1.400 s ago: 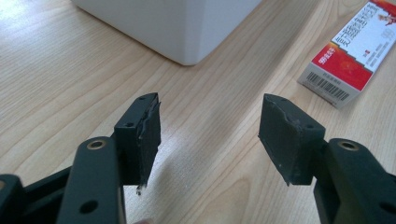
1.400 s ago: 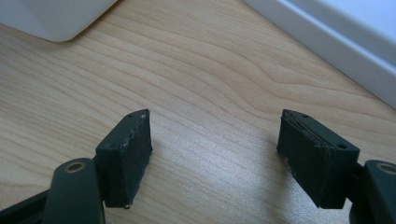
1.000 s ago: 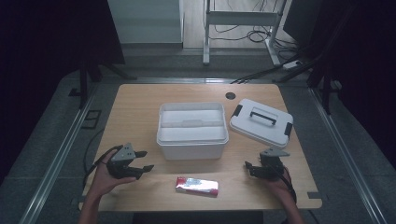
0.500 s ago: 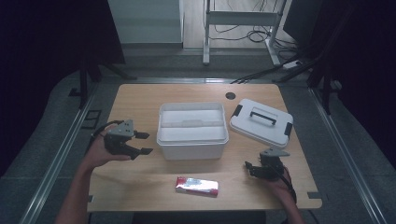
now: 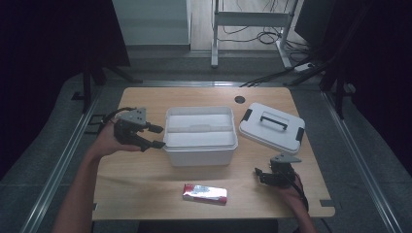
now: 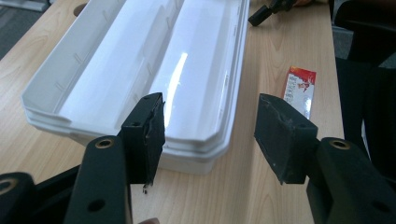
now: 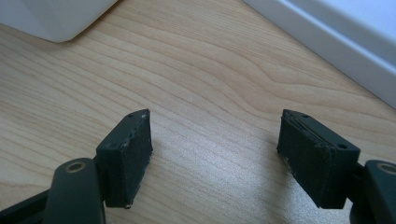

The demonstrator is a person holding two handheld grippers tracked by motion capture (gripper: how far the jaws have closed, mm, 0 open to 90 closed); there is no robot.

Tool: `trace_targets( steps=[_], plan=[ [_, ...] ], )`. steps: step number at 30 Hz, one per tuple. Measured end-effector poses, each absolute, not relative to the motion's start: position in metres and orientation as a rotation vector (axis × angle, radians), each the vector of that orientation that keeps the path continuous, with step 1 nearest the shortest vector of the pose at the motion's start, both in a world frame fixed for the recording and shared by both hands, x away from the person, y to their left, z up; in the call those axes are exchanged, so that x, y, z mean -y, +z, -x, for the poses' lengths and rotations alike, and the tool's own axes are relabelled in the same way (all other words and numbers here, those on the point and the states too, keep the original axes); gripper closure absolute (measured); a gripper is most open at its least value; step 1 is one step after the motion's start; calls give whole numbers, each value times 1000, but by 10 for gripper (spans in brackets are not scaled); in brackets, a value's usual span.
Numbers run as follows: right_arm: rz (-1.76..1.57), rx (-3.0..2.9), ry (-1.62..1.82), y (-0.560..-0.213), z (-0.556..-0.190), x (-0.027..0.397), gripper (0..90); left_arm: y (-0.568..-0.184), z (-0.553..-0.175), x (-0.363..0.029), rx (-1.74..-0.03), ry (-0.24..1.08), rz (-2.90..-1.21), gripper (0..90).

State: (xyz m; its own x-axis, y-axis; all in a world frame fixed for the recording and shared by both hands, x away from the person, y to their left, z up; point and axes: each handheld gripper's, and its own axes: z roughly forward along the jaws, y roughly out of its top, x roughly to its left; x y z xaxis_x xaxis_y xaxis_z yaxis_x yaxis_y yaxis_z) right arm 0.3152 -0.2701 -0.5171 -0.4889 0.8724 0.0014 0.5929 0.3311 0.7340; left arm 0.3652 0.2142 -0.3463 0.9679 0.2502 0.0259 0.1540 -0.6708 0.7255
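The left gripper (image 5: 156, 136) is now reaching in at the nine o'clock side of the open white rectangular plastic storage box (image 5: 200, 137), having risen from the near table edge and swung toward the box over the last second; its jaws are standing wide apart and gripping nothing. In the left gripper view the gripper (image 6: 210, 135) is framing the box's near corner (image 6: 187, 158), so it looks to be lining up to steady or grasp the rim. The right gripper (image 5: 260, 175) is staying where it was, resting low on the light wooden table (image 5: 145, 179) at about four o'clock from the box, its jaws also spread wide and empty over bare wood. The small red-and-white flat packet (image 5: 204, 193) is lying untouched at six o'clock from the box, near the front edge. The white hinged lid with a dark handle (image 5: 271, 127) is sitting at three o'clock, just beside the box. Judging by this, packing is only beginning.
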Motion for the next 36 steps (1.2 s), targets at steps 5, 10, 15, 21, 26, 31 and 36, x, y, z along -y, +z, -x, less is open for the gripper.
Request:
trace_targets(
  steps=[5,10,15,21,26,31,36],
  plan=[
    [-1294,-2209,965,-517,-315,270,255,-338,-375,-205,-268,143,-2345,436],
    [-1296,-2207,966,-517,-315,270,255,-331,-384,-199,-265,145,-2351,457],
    [-1292,-2207,966,-517,-315,270,255,-327,-394,-193,-263,156,-2345,491],
    [-1292,-2206,967,-517,-315,270,255,-320,-403,-184,-235,165,-2385,514],
    [-1291,-2206,967,-517,-315,270,255,-315,-411,-176,-225,168,-2422,523],
    [-1292,-2205,968,-517,-315,270,255,-314,-419,-169,-235,147,-2436,511],
    [-1292,-2205,968,-517,-315,270,255,-312,-427,-159,-220,117,-2457,515]
  ],
)
